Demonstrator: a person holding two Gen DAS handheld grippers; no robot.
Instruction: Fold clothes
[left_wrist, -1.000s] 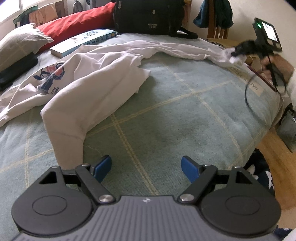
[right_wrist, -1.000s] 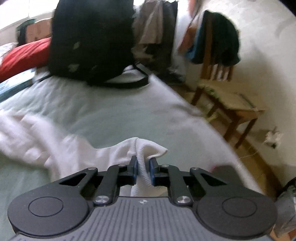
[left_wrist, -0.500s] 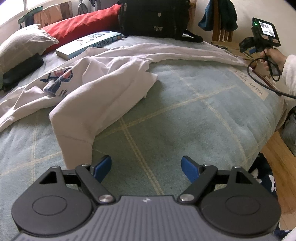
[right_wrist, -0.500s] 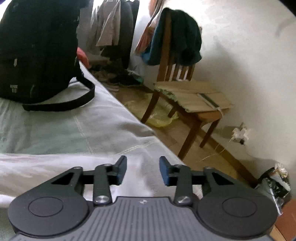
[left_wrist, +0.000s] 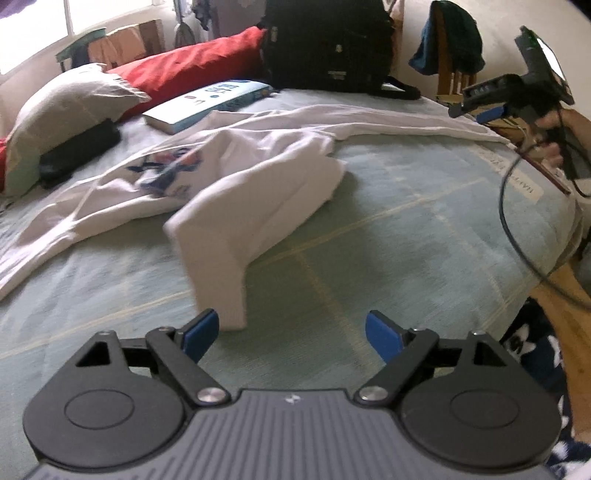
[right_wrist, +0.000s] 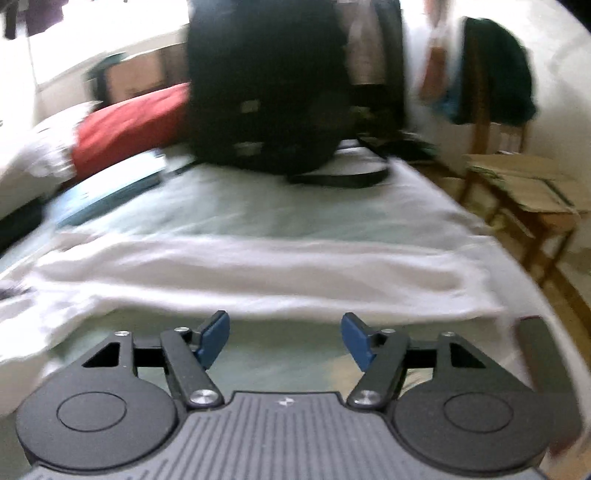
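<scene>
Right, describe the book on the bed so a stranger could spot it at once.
Start at the big black backpack at the far end of the bed. Just left of it lies the red pillow, and the book rests flat in front of that. It is the only hard-edged thing there, with a pale blue cover.

A black backpack (left_wrist: 328, 40) stands at the far edge of the bed (left_wrist: 388, 229), which is covered in a pale green blanket with thin cream lines. To its left a red pillow (left_wrist: 192, 66) lies along the far edge, a grey-white pillow (left_wrist: 70, 99) beside it. A blue-and-white book (left_wrist: 207, 103) lies flat near the red pillow. Beyond the bed's far right corner stands a wooden chair (right_wrist: 517, 192) with dark clothing (right_wrist: 498, 66) draped over its back.
</scene>
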